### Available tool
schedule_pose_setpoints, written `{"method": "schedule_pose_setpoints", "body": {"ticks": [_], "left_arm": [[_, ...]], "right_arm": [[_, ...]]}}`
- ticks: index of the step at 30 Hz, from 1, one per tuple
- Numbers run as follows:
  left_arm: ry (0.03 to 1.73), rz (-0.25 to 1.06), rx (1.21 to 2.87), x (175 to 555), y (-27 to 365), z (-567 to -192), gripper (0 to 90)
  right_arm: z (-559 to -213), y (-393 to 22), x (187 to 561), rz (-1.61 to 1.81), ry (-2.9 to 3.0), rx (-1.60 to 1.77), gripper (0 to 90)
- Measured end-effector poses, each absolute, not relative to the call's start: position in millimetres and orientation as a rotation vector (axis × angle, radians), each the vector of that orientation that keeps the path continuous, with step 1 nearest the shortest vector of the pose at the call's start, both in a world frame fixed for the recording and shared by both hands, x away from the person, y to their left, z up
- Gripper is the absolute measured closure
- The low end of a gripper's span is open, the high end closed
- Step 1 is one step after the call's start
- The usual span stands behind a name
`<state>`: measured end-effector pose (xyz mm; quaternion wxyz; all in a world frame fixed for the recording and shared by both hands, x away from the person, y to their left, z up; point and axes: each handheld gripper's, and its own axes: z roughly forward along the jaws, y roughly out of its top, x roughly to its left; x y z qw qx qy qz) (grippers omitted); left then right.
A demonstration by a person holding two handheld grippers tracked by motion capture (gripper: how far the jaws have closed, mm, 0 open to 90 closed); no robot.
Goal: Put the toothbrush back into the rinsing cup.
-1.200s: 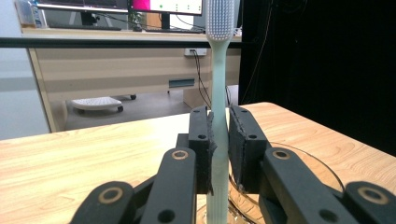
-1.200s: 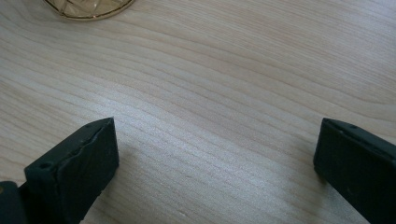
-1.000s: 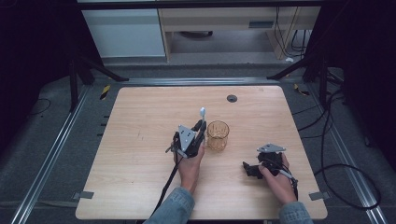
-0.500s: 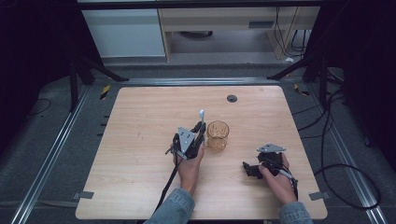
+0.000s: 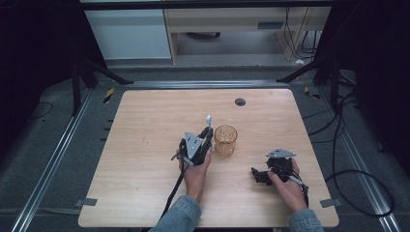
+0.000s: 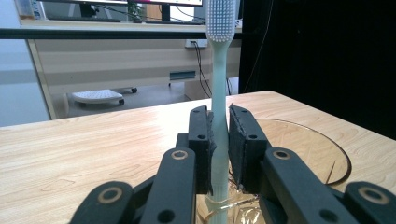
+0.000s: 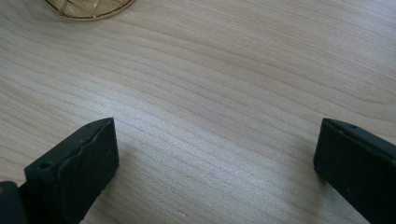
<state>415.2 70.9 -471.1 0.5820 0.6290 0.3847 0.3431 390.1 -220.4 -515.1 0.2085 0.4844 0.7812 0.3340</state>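
1. A single wooden table carries the scene, with a small dark round fitting near its far edge.
2. Two forearms come in from the near edge, each hand gripping one tool, making two tools in all.
3. The left tool stands at the middle of the table, its jaws pressed together on the pale green handle of one toothbrush. In the left gripper view the pads clamp the handle from both sides, and the white bristle head rises upright above the jaws.
4. The right tool rests low on the table near its right front area, well apart from the left tool. In the right gripper view its jaws are spread wide over bare wood, nothing between them.
5. One amber glass cup stands just to the right of the left tool. Whether the toothbrush's lower end touches the cup's rim cannot be told.
6. The toothbrush sits between the left tool's jaws, head pointing up and away from the person.
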Motion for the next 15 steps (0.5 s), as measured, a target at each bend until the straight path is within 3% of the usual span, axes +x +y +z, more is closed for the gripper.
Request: {"method": "schedule_pose_setpoints", "body": {"ticks": [15], "left_arm": [[0.908,0.79,1.488,415.9,69.9,-473.7,78.9]], "right_arm": [[-515.1,-220.2,390.0,0.931,2.173,1.35,0.4]]}}
